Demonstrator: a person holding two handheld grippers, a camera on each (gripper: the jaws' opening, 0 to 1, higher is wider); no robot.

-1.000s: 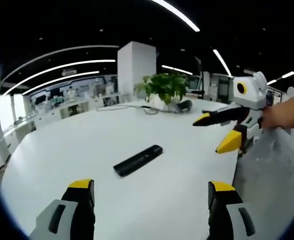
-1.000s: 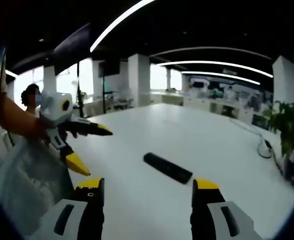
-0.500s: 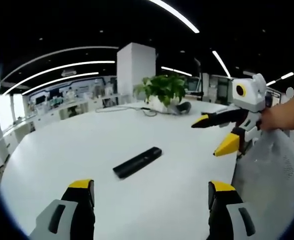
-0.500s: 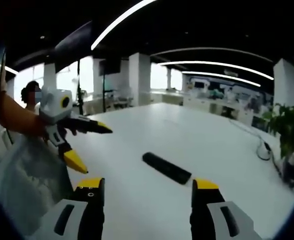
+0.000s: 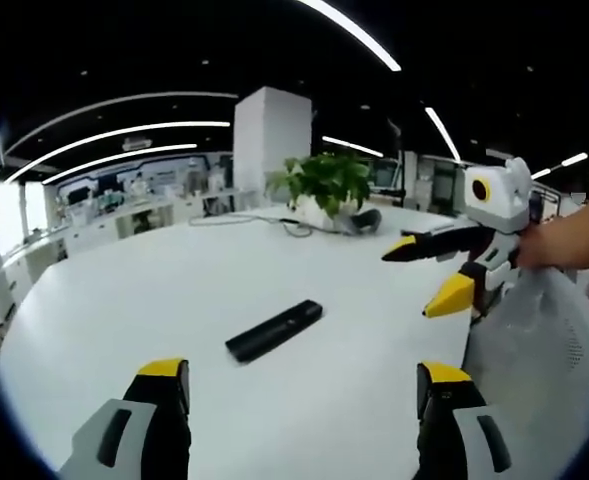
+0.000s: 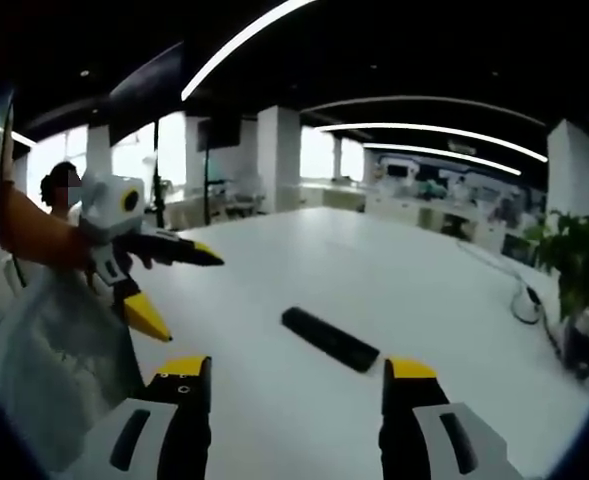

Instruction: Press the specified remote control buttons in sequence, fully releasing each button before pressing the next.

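While both grippers are hovering above the white table (image 5: 124, 300), the black remote control (image 5: 274, 330) is lying flat near the table's middle, untouched

Left gripper (image 5: 301, 385) and right gripper (image 6: 296, 385) are each holding their yellow-tipped jaws spread wide, gripping nothing; a potted plant (image 5: 324, 185) is sitting at the far edge

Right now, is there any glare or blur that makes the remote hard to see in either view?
Left gripper view: the remote is sharp and dark against the evenly lit white table, no glare. Right gripper view: the remote is clear, while the plant at the edge is softer.
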